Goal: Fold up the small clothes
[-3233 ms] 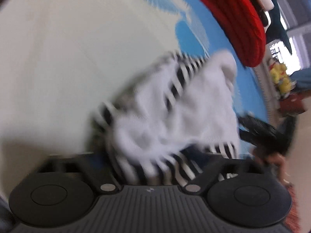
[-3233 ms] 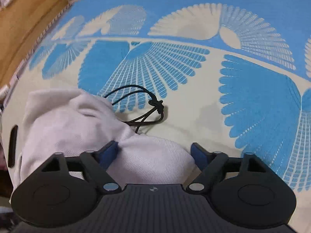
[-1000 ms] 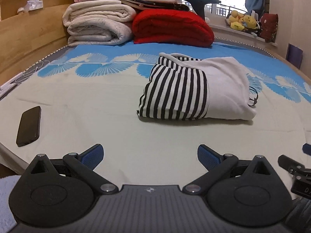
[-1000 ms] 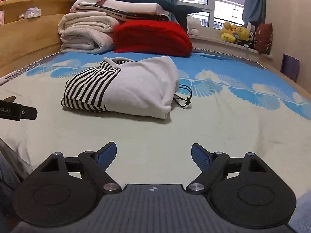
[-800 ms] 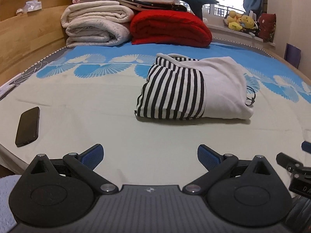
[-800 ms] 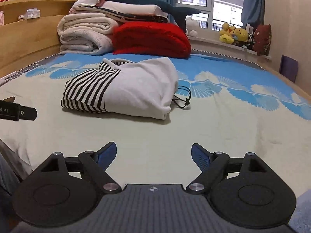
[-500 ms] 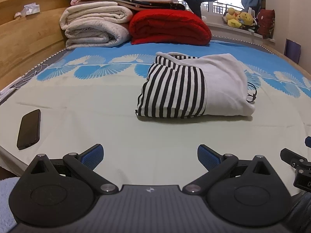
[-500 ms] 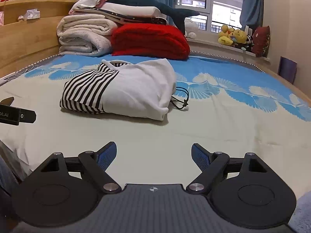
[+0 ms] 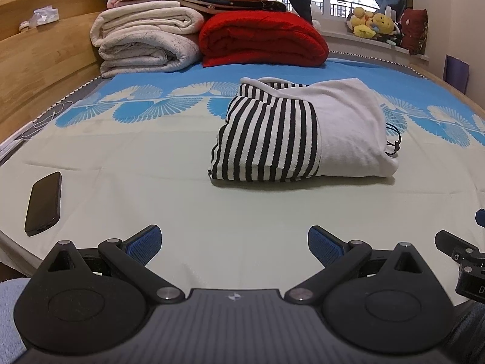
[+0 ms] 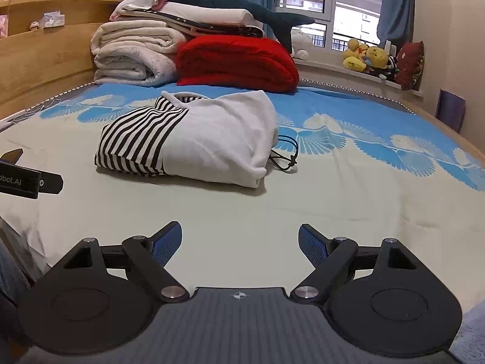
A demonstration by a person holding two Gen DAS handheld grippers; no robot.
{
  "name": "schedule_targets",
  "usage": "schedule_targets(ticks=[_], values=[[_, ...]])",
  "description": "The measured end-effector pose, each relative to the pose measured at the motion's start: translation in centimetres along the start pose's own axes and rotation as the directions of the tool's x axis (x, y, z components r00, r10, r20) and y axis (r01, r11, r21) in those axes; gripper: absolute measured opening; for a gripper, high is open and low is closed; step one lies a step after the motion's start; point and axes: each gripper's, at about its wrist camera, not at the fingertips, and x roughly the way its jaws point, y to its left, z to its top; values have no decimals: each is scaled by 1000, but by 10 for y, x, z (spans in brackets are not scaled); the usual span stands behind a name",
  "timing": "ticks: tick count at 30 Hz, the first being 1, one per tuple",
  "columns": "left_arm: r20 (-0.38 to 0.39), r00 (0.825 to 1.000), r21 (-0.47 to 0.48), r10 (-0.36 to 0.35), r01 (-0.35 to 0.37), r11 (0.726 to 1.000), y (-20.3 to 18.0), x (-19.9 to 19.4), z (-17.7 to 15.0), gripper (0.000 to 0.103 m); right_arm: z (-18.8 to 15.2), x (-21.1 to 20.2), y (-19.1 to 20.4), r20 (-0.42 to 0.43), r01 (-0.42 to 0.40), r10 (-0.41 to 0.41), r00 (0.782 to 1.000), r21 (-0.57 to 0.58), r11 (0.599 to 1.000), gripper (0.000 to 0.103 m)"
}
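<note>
A small white hoodie with black-and-white striped parts (image 9: 303, 133) lies folded in a compact bundle on the bed; it also shows in the right wrist view (image 10: 194, 139). Its black drawstring (image 10: 285, 154) trails out on the right side. My left gripper (image 9: 235, 242) is open and empty, held back near the bed's front edge, well short of the bundle. My right gripper (image 10: 239, 242) is open and empty, also pulled back from the bundle. Part of the right gripper (image 9: 463, 261) shows at the left view's right edge.
A black phone (image 9: 44, 203) lies on the sheet at the left front. Folded white blankets (image 9: 145, 45) and a red quilt (image 9: 260, 39) are stacked at the headboard end. Plush toys (image 10: 366, 57) sit on the windowsill. A wooden bed frame (image 9: 39, 69) runs along the left.
Earlier both grippers were at the garment, handling it. Since one second ago both are open and back, the folded bundle lies still, and the views have shifted only slightly.
</note>
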Motion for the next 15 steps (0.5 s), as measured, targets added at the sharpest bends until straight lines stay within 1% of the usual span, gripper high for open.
schedule_targets(ticks=[15], values=[[-2, 1000, 5, 6, -6, 1000, -1, 1, 0, 103, 0, 0, 0, 2, 4, -4, 1000, -5, 1000, 85]])
